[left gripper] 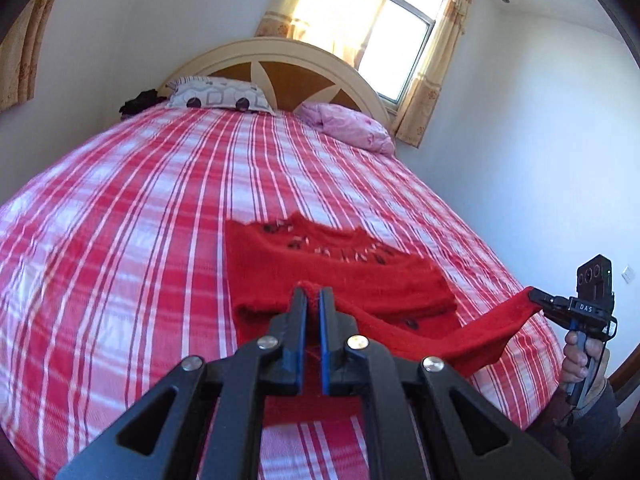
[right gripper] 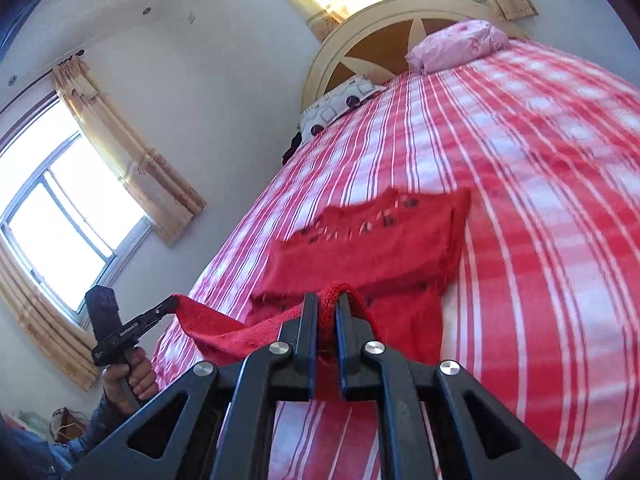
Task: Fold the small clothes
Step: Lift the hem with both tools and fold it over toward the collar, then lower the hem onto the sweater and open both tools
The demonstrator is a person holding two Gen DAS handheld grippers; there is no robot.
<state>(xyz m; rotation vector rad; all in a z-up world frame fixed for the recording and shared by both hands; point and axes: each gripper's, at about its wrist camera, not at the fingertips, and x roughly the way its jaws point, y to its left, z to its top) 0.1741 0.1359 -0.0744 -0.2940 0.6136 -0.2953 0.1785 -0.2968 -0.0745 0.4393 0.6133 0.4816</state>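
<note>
While both tongs are clamping the near hem of a red knitted top, the fold is only beginning. Seen from its own camera, the left gripper (left gripper: 314,294) is pinching a bunched corner of the sweater (left gripper: 320,264) between its closed jaws, with red knit showing in the narrow gap. In that same view the right gripper (left gripper: 538,300) is biting the other corner out toward the bed's right edge, and a hand (left gripper: 580,356) is wrapping its handle. From the right camera, the right gripper (right gripper: 327,300) is squeezing a thick roll of the sweater (right gripper: 384,236), while the left gripper (right gripper: 170,303) is holding its corner off to the left, carried by a hand (right gripper: 128,372).

Between the two grips the hem is hanging in a slack, raised band, lifted off the bed (left gripper: 120,208). Beyond it, the upper part of the garment, trimmed with dark and pale beads near the neckline, is lying flat on the red and white checked sheet, near the foot of the bed.

By my reading, the bottom-to-top fold is in hand. Next, both grips need carrying forward together, level and evenly spaced, so the hem is landing square near the neckline before either one is letting go. Uneven travel would be skewing the crease.
</note>
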